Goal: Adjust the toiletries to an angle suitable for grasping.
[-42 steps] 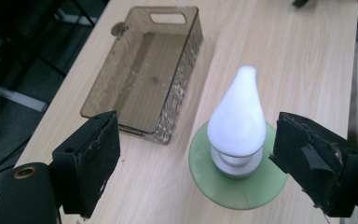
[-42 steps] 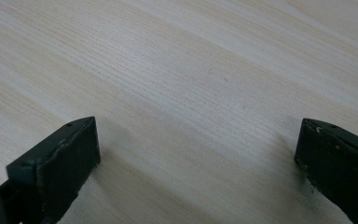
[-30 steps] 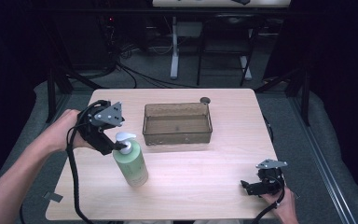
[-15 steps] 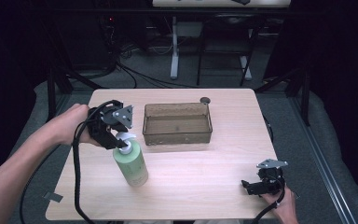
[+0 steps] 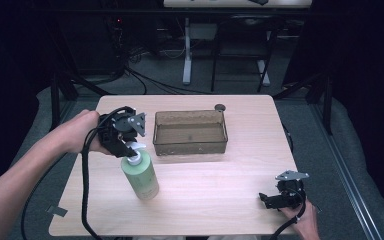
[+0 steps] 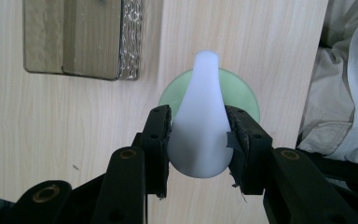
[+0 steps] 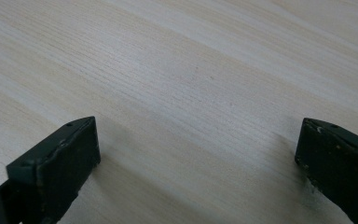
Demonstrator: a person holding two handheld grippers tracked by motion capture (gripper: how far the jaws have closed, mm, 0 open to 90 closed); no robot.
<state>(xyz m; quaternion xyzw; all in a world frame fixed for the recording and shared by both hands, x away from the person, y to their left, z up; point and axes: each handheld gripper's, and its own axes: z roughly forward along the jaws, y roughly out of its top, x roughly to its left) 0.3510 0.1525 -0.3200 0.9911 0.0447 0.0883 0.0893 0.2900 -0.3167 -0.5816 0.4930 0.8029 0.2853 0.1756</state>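
Light wooden table, seen from above, with your forearms entering from its near edge. Toward the far side stands a clear brown rectangular bin, open at the top; a small dark round object lies just behind its far right corner, too small to identify. The green pump bottle stands upright on the table's left half, nearer to you than the bin and apart from its near left corner. Your left gripper sits at the top of the bottle, its cable looping down off the table's near left corner. In the left gripper view you look straight down on the white pump head: the jaws have just been closing and now pinch the pump head, one pad pressed against each flank, with the green shoulder of the bottle visible beneath. Your right gripper rests low near the table's near right corner, well apart from the bottle; its jaws stand spread wide over bare wood.
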